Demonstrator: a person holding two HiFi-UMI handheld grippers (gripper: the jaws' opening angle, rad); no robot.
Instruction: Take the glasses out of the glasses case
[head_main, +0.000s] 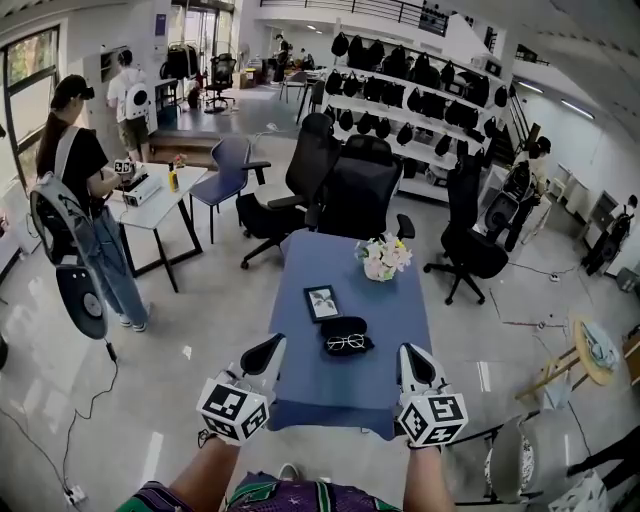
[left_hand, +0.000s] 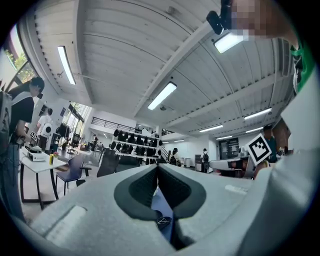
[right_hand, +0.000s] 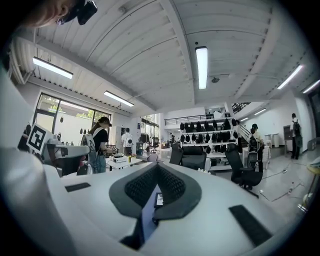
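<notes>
A black glasses case (head_main: 343, 325) lies open in the middle of the blue table (head_main: 310, 385). In its near half rests a pair of dark-rimmed glasses (head_main: 347, 342). My left gripper (head_main: 270, 350) hovers over the table's front left corner, shut and holding nothing. My right gripper (head_main: 411, 361) hangs over the front right part, likewise shut and empty. Both stay short of the case, one on each side. In the left gripper view, the left gripper (left_hand: 158, 168) points level, and the glasses (left_hand: 162, 220) peek through the slit below the tips. The right gripper (right_hand: 157, 165) shows its tips closed together.
A small framed picture (head_main: 321, 301) lies left of the case and a flower bunch (head_main: 383, 256) stands at the table's far right. Black office chairs (head_main: 355, 190) crowd behind the table. A person (head_main: 85, 200) stands at a white desk (head_main: 160, 195) to the left.
</notes>
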